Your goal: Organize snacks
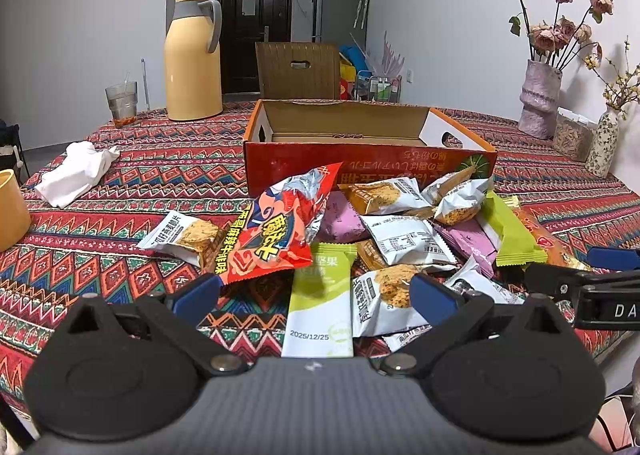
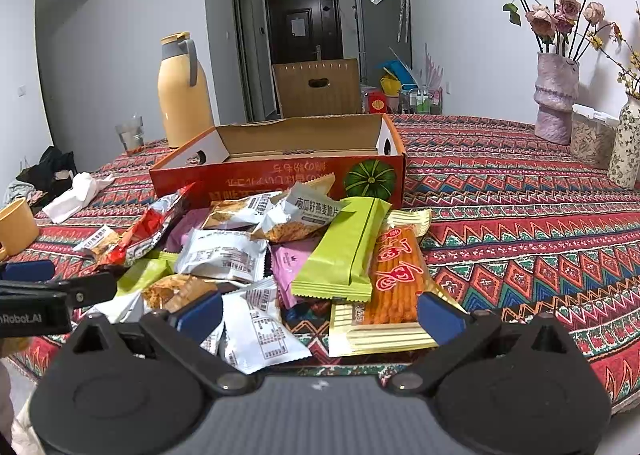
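A heap of snack packets lies on the patterned tablecloth in front of an open orange cardboard box (image 1: 280, 169) (image 2: 240, 179); no snacks show inside it. In the left wrist view my left gripper (image 1: 316, 295) stands open over a light green packet (image 1: 320, 307), and its left fingertip touches the corner of a red chip bag (image 1: 276, 231). In the right wrist view my right gripper (image 2: 320, 315) is open at the near edge of the heap, between a white packet (image 2: 256, 331) and an orange stick-snack packet (image 2: 394, 279). A long green bar (image 2: 348, 251) lies just beyond.
A yellow thermos (image 1: 192, 59) and a plastic cup (image 1: 122, 103) stand at the back left, with a crumpled white cloth (image 1: 76, 171) nearer. Flower vases (image 1: 540, 99) and a jar line the right side. A yellow cup (image 1: 10, 211) sits at the left edge.
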A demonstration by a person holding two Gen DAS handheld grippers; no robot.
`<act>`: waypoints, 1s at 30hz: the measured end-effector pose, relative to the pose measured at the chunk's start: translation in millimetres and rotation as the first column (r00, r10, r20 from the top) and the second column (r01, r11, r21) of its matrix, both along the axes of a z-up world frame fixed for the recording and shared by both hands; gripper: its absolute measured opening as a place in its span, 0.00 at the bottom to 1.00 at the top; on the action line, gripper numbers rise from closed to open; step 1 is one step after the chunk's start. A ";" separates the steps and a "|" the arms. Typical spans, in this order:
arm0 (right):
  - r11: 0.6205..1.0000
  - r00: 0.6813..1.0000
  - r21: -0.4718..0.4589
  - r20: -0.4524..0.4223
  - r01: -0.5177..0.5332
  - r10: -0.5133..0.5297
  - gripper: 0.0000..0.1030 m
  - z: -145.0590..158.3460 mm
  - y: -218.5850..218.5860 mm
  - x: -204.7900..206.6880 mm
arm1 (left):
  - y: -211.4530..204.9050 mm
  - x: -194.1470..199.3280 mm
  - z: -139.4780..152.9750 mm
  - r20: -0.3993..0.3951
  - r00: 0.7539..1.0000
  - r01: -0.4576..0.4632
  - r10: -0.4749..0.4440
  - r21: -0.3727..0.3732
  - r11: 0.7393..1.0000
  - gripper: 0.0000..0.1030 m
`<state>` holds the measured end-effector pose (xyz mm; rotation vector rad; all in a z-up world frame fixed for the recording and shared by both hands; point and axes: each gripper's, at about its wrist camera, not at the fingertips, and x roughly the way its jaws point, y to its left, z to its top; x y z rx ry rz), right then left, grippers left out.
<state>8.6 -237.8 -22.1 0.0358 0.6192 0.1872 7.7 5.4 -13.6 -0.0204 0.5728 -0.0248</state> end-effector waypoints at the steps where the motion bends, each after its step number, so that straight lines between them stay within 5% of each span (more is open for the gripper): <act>1: 1.000 1.000 0.000 0.000 0.000 0.000 1.00 -0.1 0.0 0.0 | 0.0 0.0 0.0 0.000 1.000 0.000 0.000 0.000 1.000 1.00; 20: 1.000 1.000 -0.002 -0.008 0.006 -0.006 1.00 -2.3 -0.6 -0.3 | 3.6 2.0 -3.1 -0.008 1.000 -0.008 0.008 0.000 1.000 1.00; 30: 0.999 0.999 -0.010 -0.015 0.033 -0.033 1.00 -6.8 -5.8 4.7 | 12.6 14.8 -17.1 -0.075 0.996 -0.048 0.050 0.040 0.998 0.99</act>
